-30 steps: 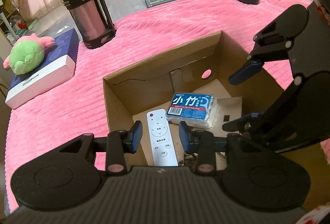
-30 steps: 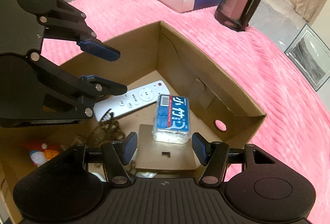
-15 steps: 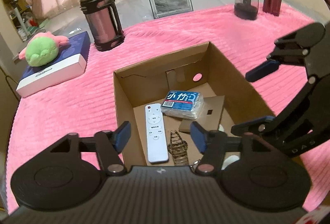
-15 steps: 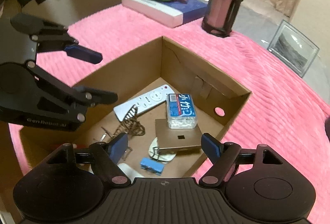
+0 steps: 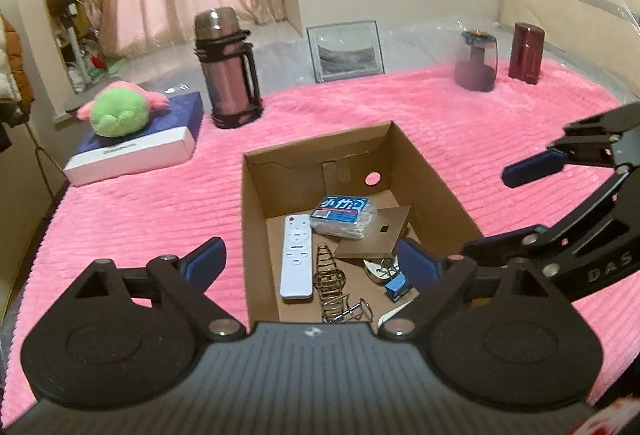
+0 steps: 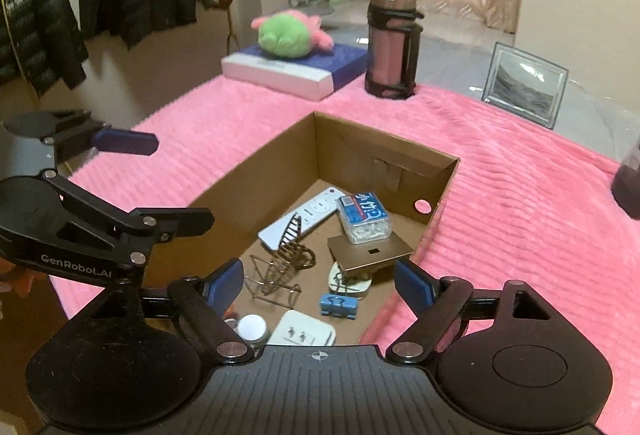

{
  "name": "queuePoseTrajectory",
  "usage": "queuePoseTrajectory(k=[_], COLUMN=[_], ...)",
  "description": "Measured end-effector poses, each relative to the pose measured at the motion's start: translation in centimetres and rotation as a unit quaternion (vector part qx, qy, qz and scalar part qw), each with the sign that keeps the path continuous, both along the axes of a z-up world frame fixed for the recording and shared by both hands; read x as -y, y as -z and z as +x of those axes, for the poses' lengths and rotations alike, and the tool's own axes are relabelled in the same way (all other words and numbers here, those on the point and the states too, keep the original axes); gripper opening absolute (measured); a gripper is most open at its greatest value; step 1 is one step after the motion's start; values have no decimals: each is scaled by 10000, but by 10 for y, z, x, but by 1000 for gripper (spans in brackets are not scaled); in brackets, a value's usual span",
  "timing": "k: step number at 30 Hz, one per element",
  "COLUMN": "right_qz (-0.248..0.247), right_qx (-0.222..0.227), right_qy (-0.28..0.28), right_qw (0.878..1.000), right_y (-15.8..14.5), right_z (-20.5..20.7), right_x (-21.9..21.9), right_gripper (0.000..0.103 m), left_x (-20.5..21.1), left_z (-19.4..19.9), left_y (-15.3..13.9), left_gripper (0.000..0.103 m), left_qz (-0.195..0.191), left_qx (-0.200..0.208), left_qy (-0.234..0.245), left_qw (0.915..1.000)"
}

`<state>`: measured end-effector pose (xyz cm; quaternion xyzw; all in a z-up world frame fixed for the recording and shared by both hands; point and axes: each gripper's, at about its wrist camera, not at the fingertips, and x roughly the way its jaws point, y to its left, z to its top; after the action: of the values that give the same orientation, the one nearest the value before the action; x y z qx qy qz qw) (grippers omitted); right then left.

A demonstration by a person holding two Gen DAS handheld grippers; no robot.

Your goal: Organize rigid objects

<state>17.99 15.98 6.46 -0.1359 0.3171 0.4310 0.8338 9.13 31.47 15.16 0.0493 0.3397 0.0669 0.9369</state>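
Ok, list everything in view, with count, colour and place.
cardboard box: 1, brown, open, mid-blanket
remote: 1, white, in box
swab pack: 1, blue label, in box
wire stand: 1, metal, in box
binder clip: 1, blue, in box
flask: 1, steel, behind box
plush toy: 1, green-pink, on flat box
flat box: 1, blue-white, blanket's edge
picture frame: 1, behind blanket
jars: 2, dark, far corner
blanket: 1, pink
left claw: open, empty
right claw: open, empty

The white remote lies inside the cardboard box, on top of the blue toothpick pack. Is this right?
Not quite. The white remote does lie inside the cardboard box, but beside the blue toothpick pack, on the box floor, not on top. The left wrist view shows it.
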Motion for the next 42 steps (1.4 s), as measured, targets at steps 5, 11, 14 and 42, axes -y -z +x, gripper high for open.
queuePoseTrajectory(k=[5,11,14,42], right_qz=[350,686,846,889], right_qx=[29,76,27,-348], right_qy=[206,486,631,1884], right_qw=[9992,9964,9944,9774], right_y=[-6,-5,0,59], right_z=[-26,-57,-70,-149], right_x=[22,51,66,172], right_gripper=[81,81,81,83], left_x=[2,15,24,98], left_z=[-31,-66,-82,-164], left_y=[-3,-3,-2,48], left_gripper=[92,93,94,95], left_qz=[31,66,65,-1046], left_qx=[192,450,563,376], left_qy=[-158,-301,-365,-853], left_qw=[9997,9985,9977,9901])
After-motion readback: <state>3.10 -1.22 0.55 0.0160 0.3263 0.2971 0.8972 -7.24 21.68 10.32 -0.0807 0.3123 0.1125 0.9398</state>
